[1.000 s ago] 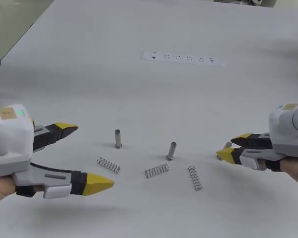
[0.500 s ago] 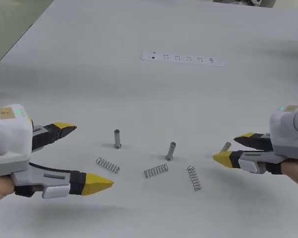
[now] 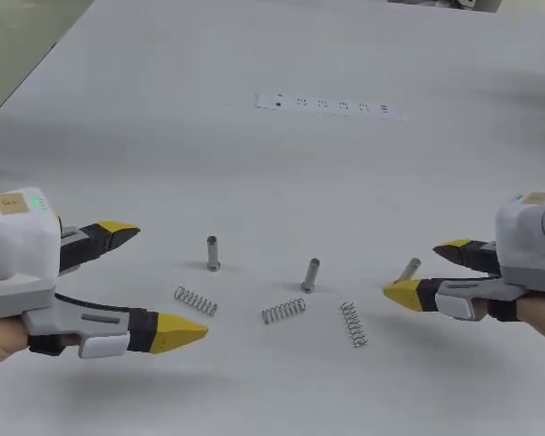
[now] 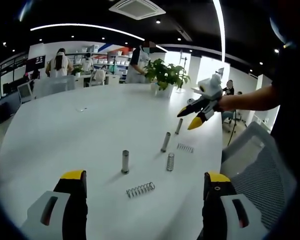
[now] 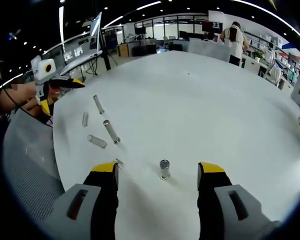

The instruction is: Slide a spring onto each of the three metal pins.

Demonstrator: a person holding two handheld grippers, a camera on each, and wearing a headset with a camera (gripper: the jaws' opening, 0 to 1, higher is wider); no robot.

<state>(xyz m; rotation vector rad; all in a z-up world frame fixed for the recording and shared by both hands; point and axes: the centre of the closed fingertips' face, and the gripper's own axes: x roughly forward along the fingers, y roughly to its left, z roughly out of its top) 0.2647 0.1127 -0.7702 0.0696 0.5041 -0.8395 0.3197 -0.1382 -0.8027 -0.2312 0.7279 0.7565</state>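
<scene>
Three short metal pins stand on the white table: a left pin (image 3: 213, 253), a middle pin (image 3: 311, 274) and a right pin (image 3: 409, 270). Three springs lie flat in front of them: a left spring (image 3: 196, 301), a middle spring (image 3: 284, 312) and a right spring (image 3: 353, 324). My right gripper (image 3: 425, 269) is open, its jaws on either side of the right pin (image 5: 164, 169) without touching it. At the left my left gripper (image 3: 154, 282) is wide open and holds nothing, short of the left pin (image 4: 125, 161) and the nearest spring (image 4: 140, 189).
A white power strip (image 3: 331, 105) lies flat further back on the table. The table's curved edge runs close behind both grippers. In the gripper views, people, desks and a potted plant (image 4: 165, 75) stand well beyond the table.
My right gripper's jaws, nearly closed around the right pin a second ago, have spread apart. The pin stays standing. The left gripper has hardly moved.
</scene>
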